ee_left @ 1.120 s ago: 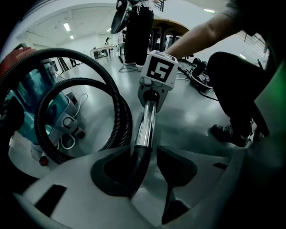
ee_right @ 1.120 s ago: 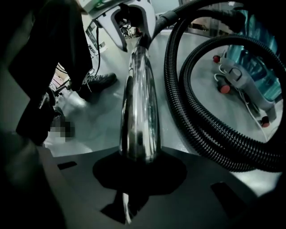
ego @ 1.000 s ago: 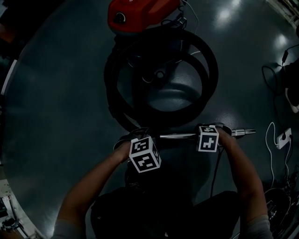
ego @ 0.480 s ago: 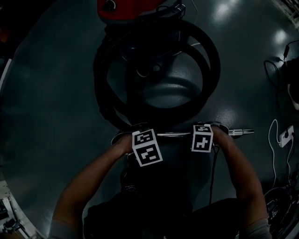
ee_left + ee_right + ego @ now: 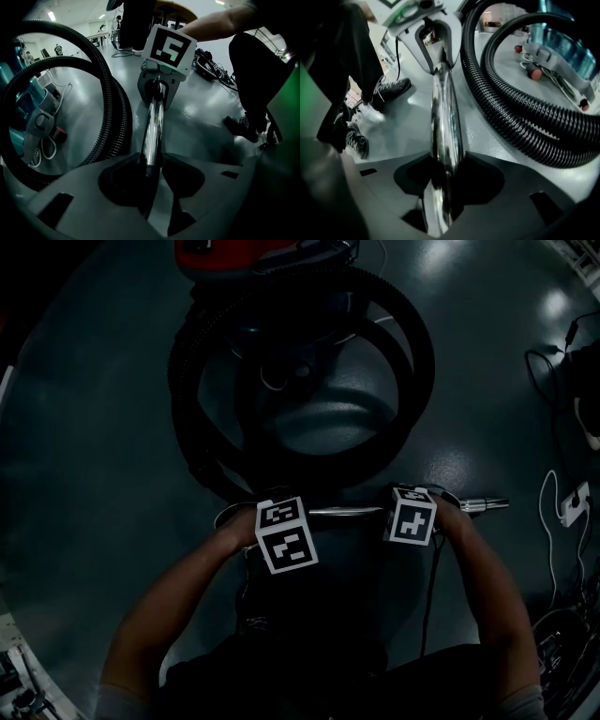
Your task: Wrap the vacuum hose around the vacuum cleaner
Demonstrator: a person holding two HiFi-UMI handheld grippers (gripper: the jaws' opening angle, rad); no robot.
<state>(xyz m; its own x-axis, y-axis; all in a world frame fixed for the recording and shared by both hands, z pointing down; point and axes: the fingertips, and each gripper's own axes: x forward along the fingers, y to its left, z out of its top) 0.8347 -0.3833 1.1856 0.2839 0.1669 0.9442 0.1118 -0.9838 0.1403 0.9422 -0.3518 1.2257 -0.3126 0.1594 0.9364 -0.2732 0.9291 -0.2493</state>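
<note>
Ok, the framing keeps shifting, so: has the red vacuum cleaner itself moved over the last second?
No. The vacuum cleaner keeps its place against the hose coil; both drifted up-frame together, so the camera moved.

A glossy grey floor (image 5: 487,381) mirrors strip ceiling lights (image 5: 51,16) in a white-walled room (bright patches show); loose cables (image 5: 545,512) and a white power strip (image 5: 574,505) lie at its right.

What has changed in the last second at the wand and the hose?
The left gripper has just been closing its jaws on the metal wand; the right gripper has been opening its jaws slightly, wand between them. In the head view the red vacuum cleaner and hose coil slid toward the top edge. Unchanged: both grippers on the wand, hose coiled.
</note>
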